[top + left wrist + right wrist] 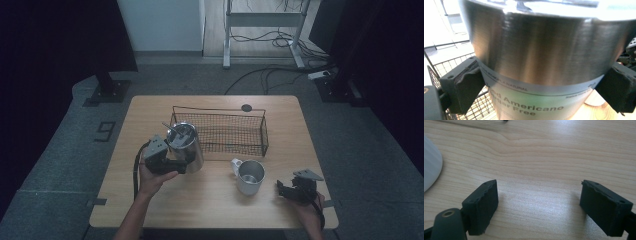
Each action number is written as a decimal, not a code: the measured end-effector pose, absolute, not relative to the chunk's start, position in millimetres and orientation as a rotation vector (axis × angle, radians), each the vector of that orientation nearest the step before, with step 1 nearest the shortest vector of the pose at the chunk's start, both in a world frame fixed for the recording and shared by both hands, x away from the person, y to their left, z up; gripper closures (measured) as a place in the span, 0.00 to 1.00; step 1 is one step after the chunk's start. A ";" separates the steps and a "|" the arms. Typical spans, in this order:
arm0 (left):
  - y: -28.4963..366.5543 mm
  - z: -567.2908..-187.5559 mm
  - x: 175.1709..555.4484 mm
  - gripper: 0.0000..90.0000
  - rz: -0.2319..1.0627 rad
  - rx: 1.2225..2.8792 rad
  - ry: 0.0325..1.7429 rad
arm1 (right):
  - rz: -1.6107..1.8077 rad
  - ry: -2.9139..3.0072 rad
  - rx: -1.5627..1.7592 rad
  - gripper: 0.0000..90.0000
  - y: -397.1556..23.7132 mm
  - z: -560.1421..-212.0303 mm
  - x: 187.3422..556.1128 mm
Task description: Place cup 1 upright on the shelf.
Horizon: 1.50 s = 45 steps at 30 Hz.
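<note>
Tumbler: brushed stainless-steel cylindrical tumbler is seen in the high view at the table's left-centre, tilted, with its top near the left end of the basket; a thin metal piece is seen across its open top.
Tumbler label: printed band reading "Americano" and "Free" is resolved in the left gripper view; it is not legible in the high view.
Left gripper: black two-jaw gripper is held in the person's left hand; its jaws are clamped on both sides of the tumbler's body, as shown by the pads pressed to the steel.
Right gripper: black two-jaw gripper is held low near the table's right front corner; in the right gripper view its jaws are spread wide with bare wood between them and nothing gripped.
Mug: white mug with a metallic interior is stood upright between the two grippers, handle to its left rear; a white curved edge is seen at the left of the right gripper view.
Basket: black rectangular wire-mesh basket is placed behind the mug; its mesh is seen behind the left jaw.
Table: light wooden rectangular table carries all items.
</note>
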<state>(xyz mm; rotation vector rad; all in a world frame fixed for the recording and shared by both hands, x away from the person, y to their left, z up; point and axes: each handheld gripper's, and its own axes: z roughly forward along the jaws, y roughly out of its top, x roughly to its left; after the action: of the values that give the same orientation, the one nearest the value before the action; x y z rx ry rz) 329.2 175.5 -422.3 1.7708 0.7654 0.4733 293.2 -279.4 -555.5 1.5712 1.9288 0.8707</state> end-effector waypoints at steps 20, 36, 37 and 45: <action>177.9 -410.8 337.0 0.05 0.491 1.761 0.762 | 0.869 1.926 1.572 0.16 -279.7 -555.6 293.3; 179.8 -399.4 350.1 0.05 0.483 1.761 0.740 | 0.861 1.919 1.578 0.16 -278.0 -555.5 297.1; 179.8 -399.4 350.1 0.05 0.483 1.761 0.740 | 0.861 1.919 1.578 0.16 -278.0 -555.5 297.1; 176.8 -394.7 361.7 0.05 0.489 1.768 0.728 | 0.862 1.915 1.583 0.16 -277.5 -555.6 298.2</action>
<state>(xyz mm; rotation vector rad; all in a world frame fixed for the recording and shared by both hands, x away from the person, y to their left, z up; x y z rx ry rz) 361.7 176.8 -394.7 1.7677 0.7281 0.4890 298.2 -277.5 -555.6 1.5827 1.9149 0.8624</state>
